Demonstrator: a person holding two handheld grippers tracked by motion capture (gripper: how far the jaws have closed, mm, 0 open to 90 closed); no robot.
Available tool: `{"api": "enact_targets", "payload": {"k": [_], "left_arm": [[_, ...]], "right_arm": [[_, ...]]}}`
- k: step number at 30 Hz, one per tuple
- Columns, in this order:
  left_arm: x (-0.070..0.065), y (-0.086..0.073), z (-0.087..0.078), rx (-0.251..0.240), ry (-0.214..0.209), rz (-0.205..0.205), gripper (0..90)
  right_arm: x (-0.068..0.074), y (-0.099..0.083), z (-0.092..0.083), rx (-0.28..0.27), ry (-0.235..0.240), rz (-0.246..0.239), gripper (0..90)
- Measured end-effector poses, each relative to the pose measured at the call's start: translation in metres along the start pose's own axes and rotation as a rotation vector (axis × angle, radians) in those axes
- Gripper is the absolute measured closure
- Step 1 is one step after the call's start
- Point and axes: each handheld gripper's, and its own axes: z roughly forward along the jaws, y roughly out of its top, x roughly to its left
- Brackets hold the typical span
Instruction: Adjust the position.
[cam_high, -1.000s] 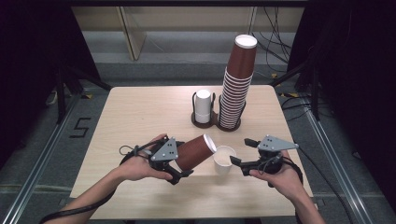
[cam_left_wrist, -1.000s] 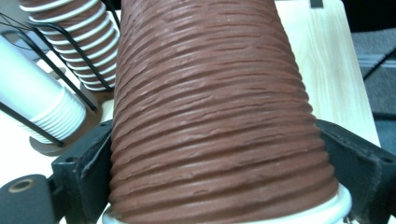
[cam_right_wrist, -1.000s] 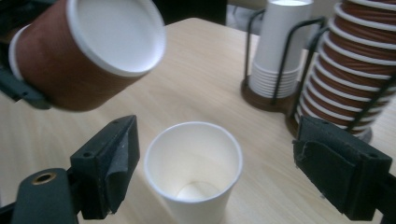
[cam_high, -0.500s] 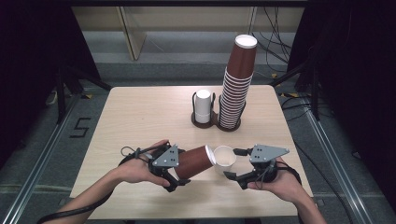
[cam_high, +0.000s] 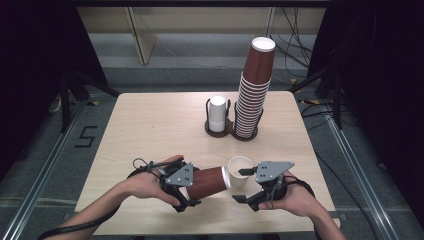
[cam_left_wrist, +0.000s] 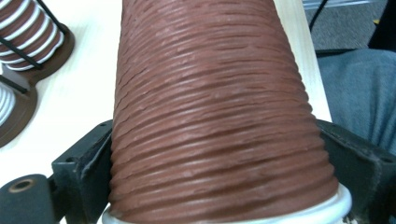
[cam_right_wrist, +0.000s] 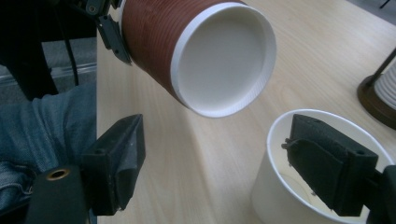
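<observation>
- High view: the left gripper (cam_high: 187, 192) is pinching a brown ribbed cup (cam_high: 207, 182) that's lying sideways, mouth facing the white cup (cam_high: 240, 170) right beside it. The right gripper (cam_high: 245, 186) is sitting at that white cup, and its jaws have just been closing. A tall cup stack (cam_high: 254, 92) is standing well behind the white cup.
- Left gripper view: both black jaws are pressing the brown ribbed cup's (cam_left_wrist: 215, 116) sides near its rim.
- Right gripper view: one jaw is dipping inside the white cup (cam_right_wrist: 280, 186), the other is hanging well apart outside, so nothing's pinched yet. The brown cup's open mouth is hovering just above.
</observation>
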Motion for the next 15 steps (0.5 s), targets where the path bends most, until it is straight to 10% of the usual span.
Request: {"api": "enact_targets", "payload": {"k": [15], "left_arm": [[-0.006,0.004,0.005,0.025,-0.052,0.047,8.3]], "right_arm": [[0.001,0.01,0.02,0.039,0.061,-0.057,19.7]]}}
